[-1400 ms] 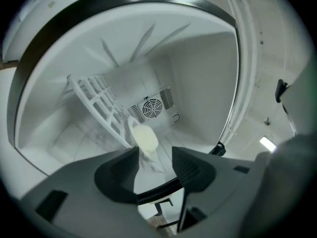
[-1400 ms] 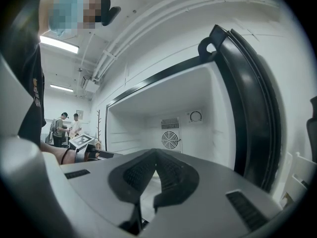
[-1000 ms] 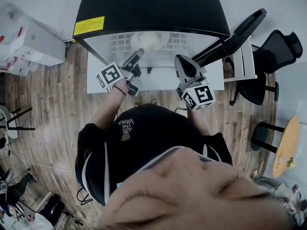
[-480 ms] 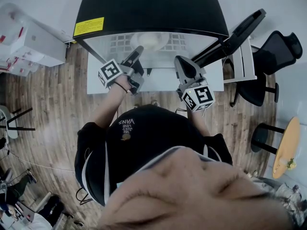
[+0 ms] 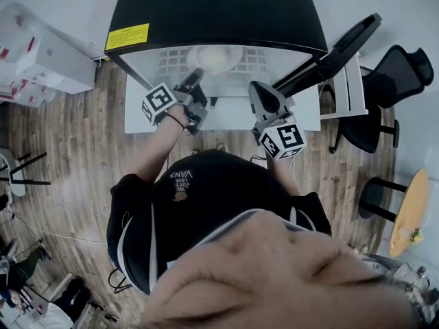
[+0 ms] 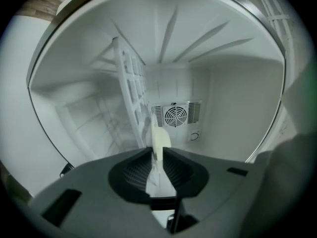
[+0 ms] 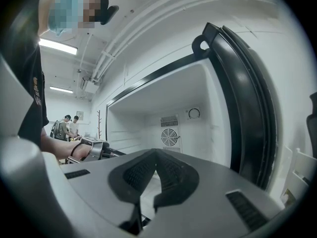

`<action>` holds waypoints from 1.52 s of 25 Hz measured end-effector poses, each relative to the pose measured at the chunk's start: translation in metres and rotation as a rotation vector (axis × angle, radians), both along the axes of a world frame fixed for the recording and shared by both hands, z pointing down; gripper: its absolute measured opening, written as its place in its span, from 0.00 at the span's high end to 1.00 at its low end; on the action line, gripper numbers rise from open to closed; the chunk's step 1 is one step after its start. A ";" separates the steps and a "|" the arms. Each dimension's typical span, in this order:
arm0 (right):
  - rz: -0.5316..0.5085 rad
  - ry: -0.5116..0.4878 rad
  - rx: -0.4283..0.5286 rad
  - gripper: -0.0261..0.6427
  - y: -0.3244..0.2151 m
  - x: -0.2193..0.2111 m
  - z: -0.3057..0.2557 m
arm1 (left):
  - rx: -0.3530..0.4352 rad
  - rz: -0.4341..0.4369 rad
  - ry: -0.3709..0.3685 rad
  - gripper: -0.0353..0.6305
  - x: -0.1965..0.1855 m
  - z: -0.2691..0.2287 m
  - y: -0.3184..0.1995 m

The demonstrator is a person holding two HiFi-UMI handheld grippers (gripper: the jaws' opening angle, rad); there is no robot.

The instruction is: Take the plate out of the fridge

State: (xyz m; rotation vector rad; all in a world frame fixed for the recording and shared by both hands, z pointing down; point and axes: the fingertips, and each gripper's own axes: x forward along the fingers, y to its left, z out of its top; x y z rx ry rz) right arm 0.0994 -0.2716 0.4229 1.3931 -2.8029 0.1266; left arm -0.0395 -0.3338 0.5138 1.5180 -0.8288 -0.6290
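Thinly pinched plate, not yet out of the fridge

**Head view.** The fridge (image 5: 212, 12) has a glossy black top and stands open. A pale round plate (image 5: 214, 59) lies on the white wire shelf (image 5: 171, 62), deep inside the fridge. The left gripper (image 5: 194, 82) reaches into the fridge mouth as far as the plate's near edge. The right gripper (image 5: 264, 100) waits at the mouth.

**Left gripper view.** The jaws have just been closing, and the ribbed dark pads now clamp the thin cream rim, seen edge-on. The plate looks smooth, hard and glazed.
- Risk: the bite on a slick rim is narrow, so the plate may pivot or slide out once lifted.
- Risk: the plate may snag on the shelf wires.

**Right gripper view.** The jaws are pressed together with nothing between them, and they face the fridge's smooth white walls and round fan grille (image 7: 170, 137).
- Risk: nothing supports the plate's far side.
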 end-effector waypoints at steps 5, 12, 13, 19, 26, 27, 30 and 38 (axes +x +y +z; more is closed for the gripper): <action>0.005 -0.001 -0.002 0.96 0.000 0.002 0.001 | -0.008 -0.008 0.000 0.88 0.000 0.004 0.000; 0.007 0.000 -0.005 0.96 0.000 0.001 0.003 | -0.020 -0.009 0.031 0.88 0.000 0.005 0.000; 0.007 0.000 -0.005 0.96 0.000 0.001 0.003 | -0.022 -0.011 0.040 0.88 -0.001 0.005 0.000; 0.004 0.004 -0.006 0.96 0.001 0.000 0.002 | -0.019 -0.012 0.064 0.89 -0.001 0.005 -0.001; 0.008 -0.006 -0.014 0.96 0.002 0.001 0.002 | -0.018 -0.016 0.075 0.89 -0.001 0.005 0.000; 0.009 -0.007 -0.015 0.96 0.002 0.002 0.002 | -0.017 -0.016 0.074 0.89 -0.001 0.004 0.000; 0.017 -0.008 -0.019 0.96 0.003 0.003 0.003 | -0.013 -0.012 0.070 0.89 -0.002 0.005 0.001; 0.022 -0.011 -0.022 0.96 0.004 0.002 0.003 | -0.008 -0.003 0.080 0.90 -0.002 0.004 0.008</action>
